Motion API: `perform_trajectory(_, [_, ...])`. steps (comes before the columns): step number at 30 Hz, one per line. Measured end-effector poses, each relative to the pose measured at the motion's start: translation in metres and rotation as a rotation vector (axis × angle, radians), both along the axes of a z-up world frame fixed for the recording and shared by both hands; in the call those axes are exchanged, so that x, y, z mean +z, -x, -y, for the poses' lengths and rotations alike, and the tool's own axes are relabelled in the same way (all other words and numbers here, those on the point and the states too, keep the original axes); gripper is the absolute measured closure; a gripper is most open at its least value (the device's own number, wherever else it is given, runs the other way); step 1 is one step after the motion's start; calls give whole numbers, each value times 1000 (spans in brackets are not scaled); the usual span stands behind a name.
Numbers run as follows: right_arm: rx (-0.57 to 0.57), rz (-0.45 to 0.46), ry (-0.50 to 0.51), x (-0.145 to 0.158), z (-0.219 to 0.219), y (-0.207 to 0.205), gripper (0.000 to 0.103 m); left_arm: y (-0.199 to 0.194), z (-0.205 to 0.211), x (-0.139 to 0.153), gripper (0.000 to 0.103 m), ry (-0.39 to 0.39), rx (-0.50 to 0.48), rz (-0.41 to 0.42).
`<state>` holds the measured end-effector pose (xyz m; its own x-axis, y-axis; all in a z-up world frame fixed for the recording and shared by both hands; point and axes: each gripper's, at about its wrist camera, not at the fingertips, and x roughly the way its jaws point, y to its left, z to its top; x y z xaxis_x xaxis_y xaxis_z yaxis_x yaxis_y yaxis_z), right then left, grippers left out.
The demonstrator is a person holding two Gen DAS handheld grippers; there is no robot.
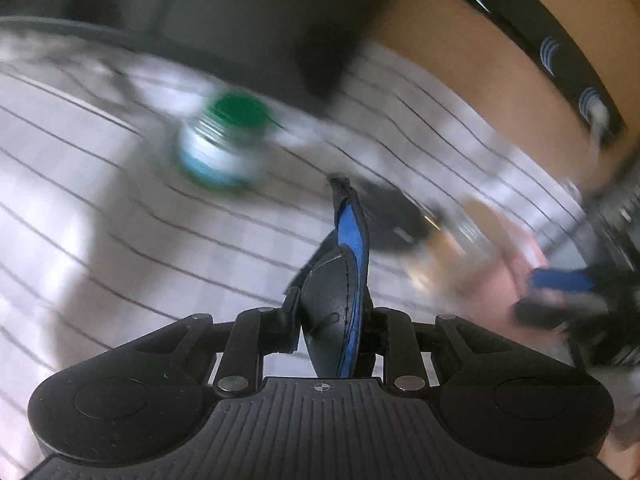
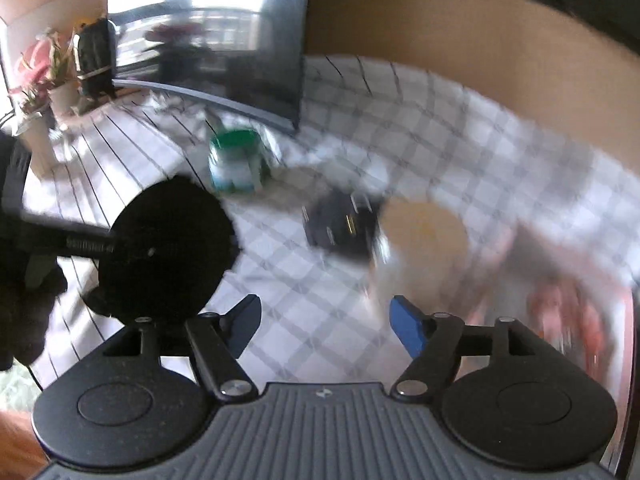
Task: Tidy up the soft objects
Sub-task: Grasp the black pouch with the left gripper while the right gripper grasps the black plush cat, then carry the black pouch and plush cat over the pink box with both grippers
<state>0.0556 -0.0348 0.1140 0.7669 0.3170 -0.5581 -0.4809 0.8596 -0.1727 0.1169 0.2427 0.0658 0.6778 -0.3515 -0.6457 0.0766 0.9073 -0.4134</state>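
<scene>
My left gripper (image 1: 334, 320) is shut on a flat round black pad with a blue edge (image 1: 340, 300), held on edge above the checked tablecloth (image 1: 100, 200). In the right wrist view the same pad shows as a black disc (image 2: 168, 248) at the left, with the left gripper behind it. My right gripper (image 2: 326, 330) is open and empty above the cloth; it also shows blurred at the right of the left wrist view (image 1: 560, 292). Both views are motion-blurred.
A jar with a green lid (image 2: 236, 160) stands on the cloth before a dark monitor (image 2: 208, 40). A small black box (image 2: 340, 224) lies next to a round tan object (image 2: 424, 240). A potted pink plant (image 2: 40, 76) stands far left.
</scene>
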Motion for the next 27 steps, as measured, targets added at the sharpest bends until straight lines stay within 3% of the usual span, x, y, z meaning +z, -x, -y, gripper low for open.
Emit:
perform_trajectory(2, [28, -43, -12, 27, -14, -23, 17, -5, -22, 9, 77, -37, 73, 24])
perform_trajectory(5, [49, -192, -27, 60, -39, -80, 7, -13, -46, 18, 77, -56, 150, 44])
perform_trajectory(7, [48, -274, 31, 62, -61, -116, 6, -16, -58, 21, 77, -46, 174, 61])
perform_trajectory(12, [-67, -345, 307, 19, -108, -189, 6, -15, -79, 22, 77, -41, 184, 89])
perform_trajectory(15, [-115, -397, 435, -15, -118, -209, 6, -14, -83, 15, 77, -26, 190, 79])
perform_trajectory(18, [-156, -468, 463, -32, -121, -223, 8, -18, -88, 6, 77, -16, 197, 60])
perform_trajectory(19, [-156, -478, 472, -36, -122, -224, 18, -19, -94, 6, 77, -13, 193, 59])
perform_trajectory(21, [-124, -456, 489, -33, -124, -220, 21, -21, -94, 8, 77, -7, 185, 72])
perform_trajectory(27, [-29, -311, 329, 36, -112, -185, 22, -45, -80, 48, 77, -56, 118, 185])
